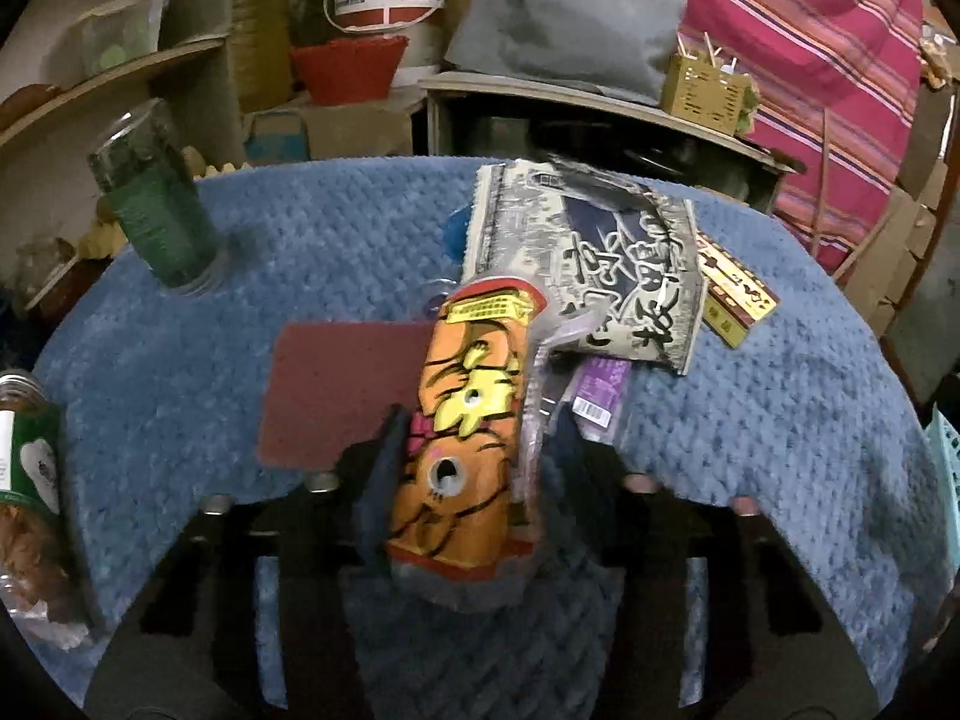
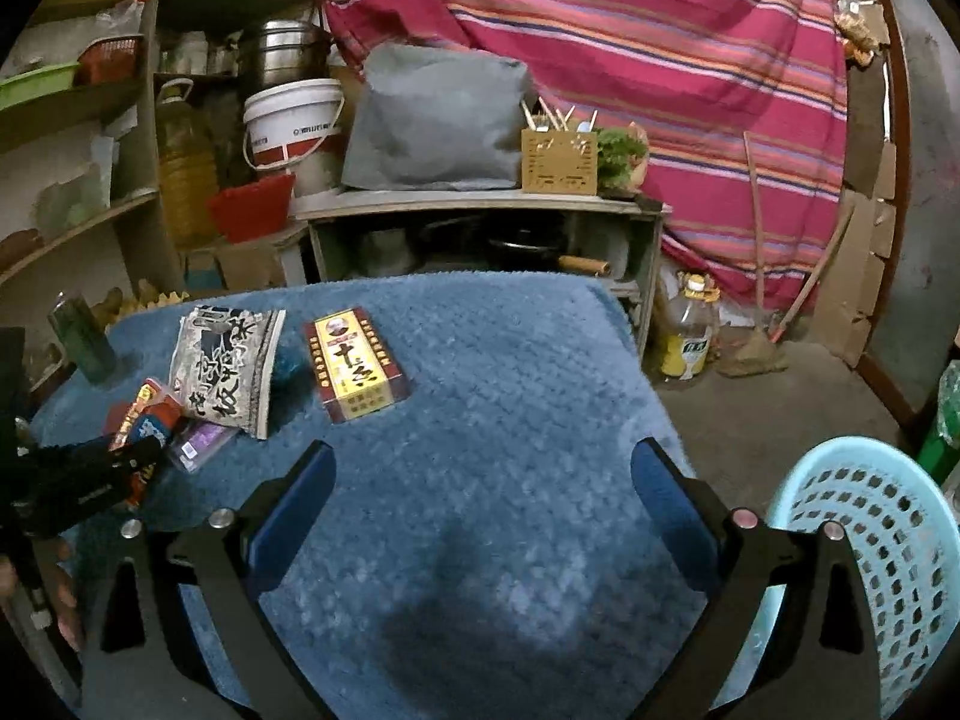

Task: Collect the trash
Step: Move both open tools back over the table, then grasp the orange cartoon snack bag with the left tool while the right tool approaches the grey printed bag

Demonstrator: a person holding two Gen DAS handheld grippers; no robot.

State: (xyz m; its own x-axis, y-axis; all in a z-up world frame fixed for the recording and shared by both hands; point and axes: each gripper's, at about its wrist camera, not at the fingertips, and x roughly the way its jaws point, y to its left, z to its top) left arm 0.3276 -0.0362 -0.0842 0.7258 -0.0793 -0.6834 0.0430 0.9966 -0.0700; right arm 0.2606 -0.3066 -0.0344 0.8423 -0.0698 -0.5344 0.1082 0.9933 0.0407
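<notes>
My left gripper [image 1: 474, 438] is shut on an orange snack wrapper [image 1: 468, 414] with yellow characters, held over the blue cloth-covered table [image 1: 750, 408]. Behind it lie a black-and-white snack bag [image 1: 600, 264], a purple packet [image 1: 600, 396] and a red-and-yellow box [image 1: 735, 294]. In the right wrist view my right gripper [image 2: 483, 480] is open and empty above the blue cloth [image 2: 492, 420]. The snack bag [image 2: 231, 366], the red-and-yellow box [image 2: 357, 363] and the purple packet [image 2: 201, 444] lie at its left. The left gripper [image 2: 129, 462] with the wrapper shows at far left.
A light blue perforated basket [image 2: 882, 546] stands on the floor at the table's right. A dark red mat [image 1: 342, 390], a green glass bottle [image 1: 156, 204] and a jar [image 1: 30, 480] sit on the table's left. Shelves, buckets and a low cabinet [image 2: 480, 228] crowd the back.
</notes>
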